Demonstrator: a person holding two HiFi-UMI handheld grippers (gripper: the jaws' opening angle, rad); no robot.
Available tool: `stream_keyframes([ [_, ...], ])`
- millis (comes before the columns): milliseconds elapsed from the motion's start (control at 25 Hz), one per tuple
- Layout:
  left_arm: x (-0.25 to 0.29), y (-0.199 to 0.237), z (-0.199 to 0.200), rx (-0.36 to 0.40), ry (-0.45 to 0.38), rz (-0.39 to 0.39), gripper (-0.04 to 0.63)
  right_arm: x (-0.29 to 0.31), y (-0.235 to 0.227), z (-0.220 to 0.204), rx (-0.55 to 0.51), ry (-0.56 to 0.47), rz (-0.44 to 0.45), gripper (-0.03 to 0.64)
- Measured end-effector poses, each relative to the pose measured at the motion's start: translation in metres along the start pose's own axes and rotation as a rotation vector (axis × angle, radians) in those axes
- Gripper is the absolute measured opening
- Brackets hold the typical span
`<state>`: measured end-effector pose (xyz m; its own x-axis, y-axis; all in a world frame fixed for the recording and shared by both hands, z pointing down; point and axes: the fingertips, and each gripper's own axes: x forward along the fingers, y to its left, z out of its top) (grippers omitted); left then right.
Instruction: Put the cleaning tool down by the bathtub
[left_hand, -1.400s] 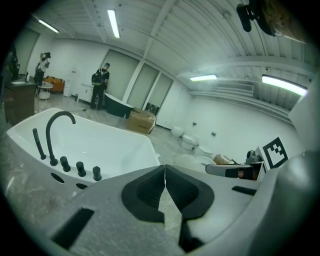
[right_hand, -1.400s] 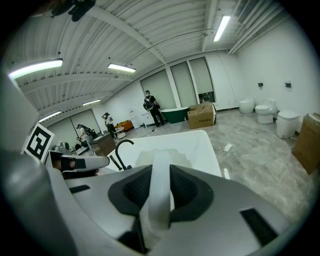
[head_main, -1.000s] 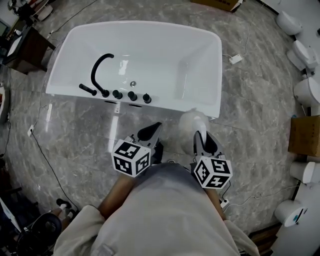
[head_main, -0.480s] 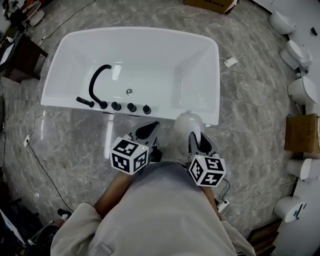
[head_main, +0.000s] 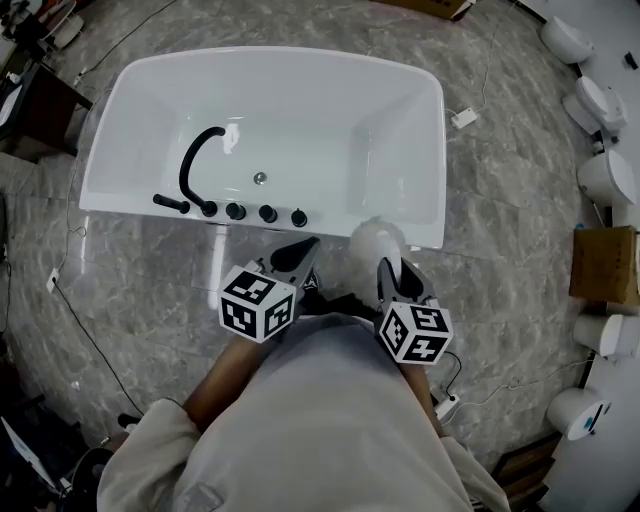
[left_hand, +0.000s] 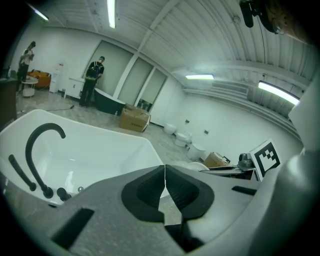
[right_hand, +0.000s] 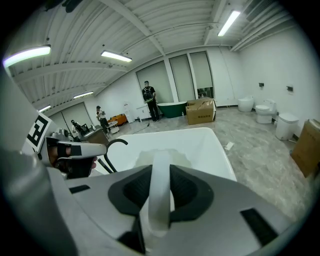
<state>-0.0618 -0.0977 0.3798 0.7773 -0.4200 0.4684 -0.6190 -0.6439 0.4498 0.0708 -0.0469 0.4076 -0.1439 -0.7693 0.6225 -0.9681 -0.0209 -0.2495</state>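
The white bathtub (head_main: 400, 120) lies ahead, with a black faucet (head_main: 196, 160) and knobs on its near rim. My right gripper (head_main: 390, 268) is shut on the white handle (right_hand: 159, 192) of the cleaning tool. The tool's round white head (head_main: 375, 240) is just in front of the tub's near right rim, above the floor. In the right gripper view the head (right_hand: 162, 156) shows past the right gripper (right_hand: 160, 172). My left gripper (head_main: 298, 258) is beside it to the left. The left gripper (left_hand: 164, 172) has its dark pads touching and nothing between them.
Grey marble floor (head_main: 510, 210) surrounds the tub. Several white toilets (head_main: 600, 100) and a cardboard box (head_main: 603, 265) line the right side. A power strip (head_main: 448, 405) and cables lie by my right foot. People stand far off behind the tub (right_hand: 148, 100).
Both grippers stay close together before the tub's near rim. The tool's head has drifted slightly left and nearer the rim. The grip is unchanged.
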Motion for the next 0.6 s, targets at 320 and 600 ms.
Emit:
stream_keyframes([
  [320, 0.007, 0.002, -0.008, -0.012, 0.036, 0.022, 0.009, 0.016, -0.008, -0.007, -0.008, 0.025, 0.046, 0.089],
  [600, 0.030, 0.000, 0.002, -0.079, 0.028, 0.035, 0.009, 0.036, -0.028, -0.004, -0.024, 0.074, 0.087, 0.089],
])
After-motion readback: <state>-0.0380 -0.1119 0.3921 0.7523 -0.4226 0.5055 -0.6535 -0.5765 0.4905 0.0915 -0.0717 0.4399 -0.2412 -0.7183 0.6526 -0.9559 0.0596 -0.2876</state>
